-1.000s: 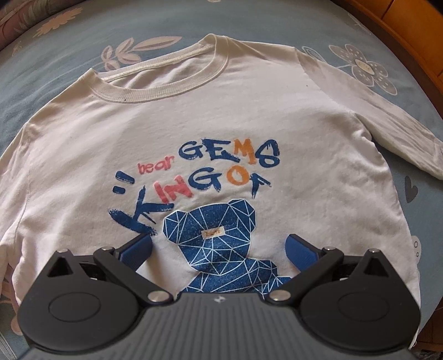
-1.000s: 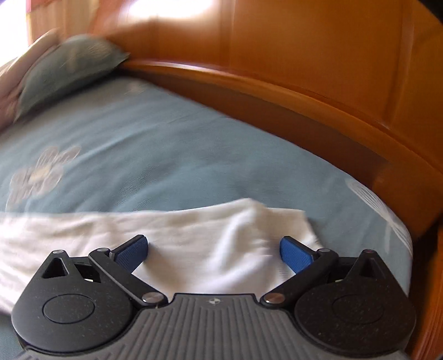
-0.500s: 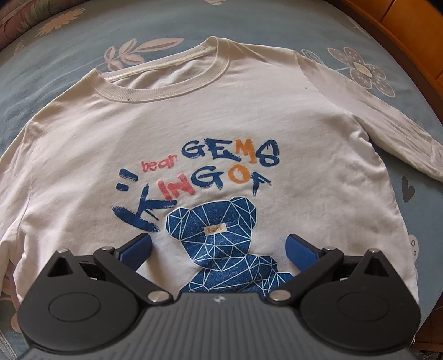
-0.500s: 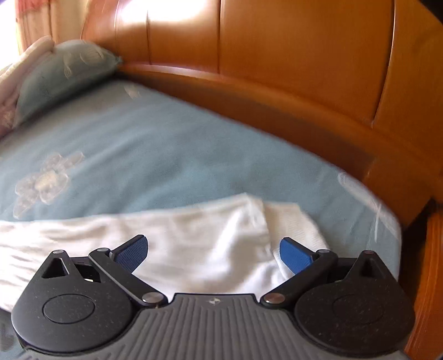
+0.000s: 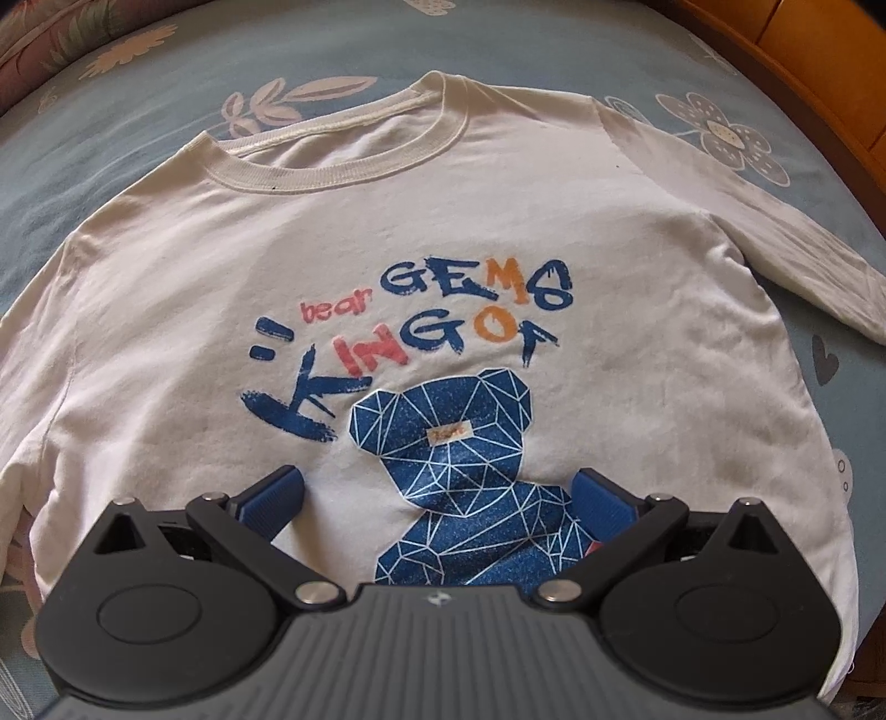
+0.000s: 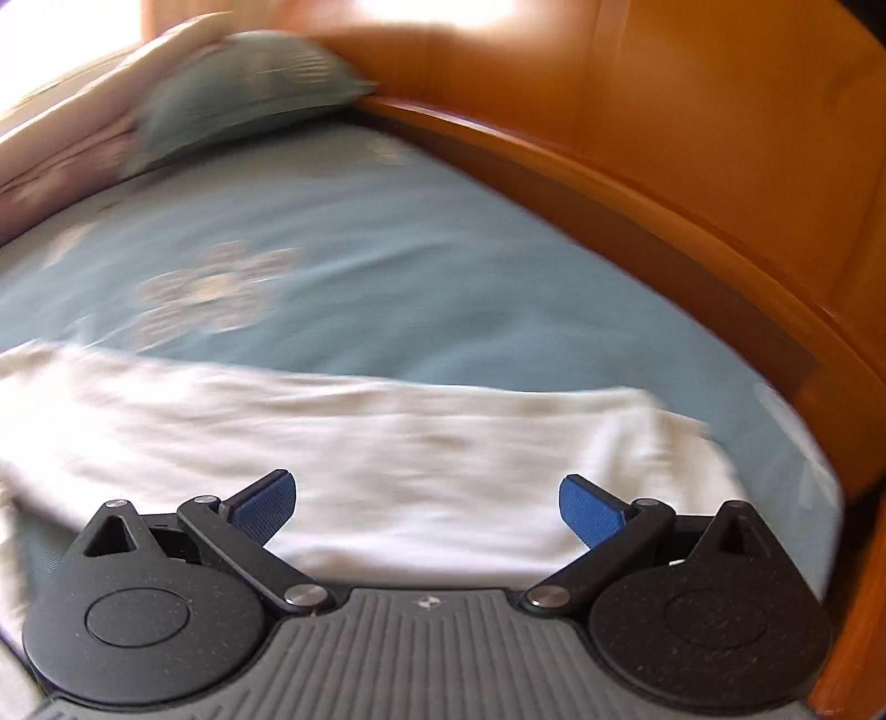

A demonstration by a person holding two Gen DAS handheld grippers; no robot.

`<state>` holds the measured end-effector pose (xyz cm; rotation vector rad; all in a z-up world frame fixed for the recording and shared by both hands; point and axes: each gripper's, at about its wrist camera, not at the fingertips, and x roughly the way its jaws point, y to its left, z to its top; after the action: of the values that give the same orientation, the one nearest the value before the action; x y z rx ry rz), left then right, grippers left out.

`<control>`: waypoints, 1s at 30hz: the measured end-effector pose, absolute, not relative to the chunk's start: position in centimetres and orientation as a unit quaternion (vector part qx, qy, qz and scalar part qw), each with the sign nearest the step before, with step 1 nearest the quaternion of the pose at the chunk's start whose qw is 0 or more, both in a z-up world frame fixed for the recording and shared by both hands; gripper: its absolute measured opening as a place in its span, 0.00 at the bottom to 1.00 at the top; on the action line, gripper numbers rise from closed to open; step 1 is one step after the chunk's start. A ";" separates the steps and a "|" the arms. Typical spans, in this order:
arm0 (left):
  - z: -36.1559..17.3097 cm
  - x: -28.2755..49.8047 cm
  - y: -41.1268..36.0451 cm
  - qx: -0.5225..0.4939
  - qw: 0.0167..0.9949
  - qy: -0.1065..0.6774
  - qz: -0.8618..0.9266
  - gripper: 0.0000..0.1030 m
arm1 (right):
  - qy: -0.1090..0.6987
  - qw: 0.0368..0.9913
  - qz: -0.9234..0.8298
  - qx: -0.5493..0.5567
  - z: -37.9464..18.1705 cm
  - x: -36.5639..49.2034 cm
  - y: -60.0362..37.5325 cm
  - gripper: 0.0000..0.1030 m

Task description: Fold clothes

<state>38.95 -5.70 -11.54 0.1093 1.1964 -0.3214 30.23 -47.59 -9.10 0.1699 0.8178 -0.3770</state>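
A white long-sleeved shirt (image 5: 421,232) with a blue bear print and coloured lettering lies flat, front up, on a blue bedspread (image 5: 166,94). My left gripper (image 5: 437,498) hovers open over the lower part of the print, nothing between its blue pads. The shirt's right sleeve (image 5: 775,243) stretches out toward the bed's edge. In the right wrist view that same white sleeve (image 6: 387,443) lies across the blue bedspread (image 6: 443,277), its cuff end at the right. My right gripper (image 6: 426,504) stands open just above the sleeve. This view is motion-blurred.
A wooden bed frame (image 6: 692,166) curves along the right side, close to the sleeve's cuff. A blue-grey pillow (image 6: 238,99) and folded pinkish bedding (image 6: 66,144) sit at the far left. The wooden frame (image 5: 803,50) also shows at top right in the left wrist view.
My right gripper has swung left along the sleeve, bringing more sleeve and the pillow into view. The left gripper has drawn back slightly; the shirt lies as before.
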 end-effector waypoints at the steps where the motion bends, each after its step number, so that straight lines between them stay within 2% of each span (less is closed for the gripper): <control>1: -11.4 38.9 -5.6 0.051 0.813 0.559 -0.152 0.99 | 0.394 0.902 -0.157 0.074 -8.8 30.7 -46.3 1.00; 7: -9.7 36.8 -3.1 0.046 0.833 0.530 -0.148 0.99 | 0.400 0.915 0.044 -0.018 -8.4 32.4 -36.1 1.00; 13: -11.4 34.4 0.3 -0.002 0.837 0.532 -0.129 0.99 | 0.434 0.870 0.221 -0.074 -10.2 32.8 -26.9 1.00; 18: -11.7 33.0 0.8 -0.004 0.861 0.490 -0.136 0.99 | 0.446 0.857 0.226 -0.124 -11.9 31.2 -24.0 1.00; 26: -11.2 32.9 -0.1 0.041 0.855 0.503 -0.122 0.99 | 0.449 0.859 0.212 -0.120 -12.1 31.5 -23.8 1.00; 30: -10.5 32.6 0.7 0.010 0.858 0.491 -0.146 0.99 | 0.447 0.862 0.206 -0.120 -12.2 31.5 -23.6 1.00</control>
<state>32.64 0.69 -10.50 0.0201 1.0322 -0.3075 31.48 -23.64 -12.20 -0.2522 0.9364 0.4330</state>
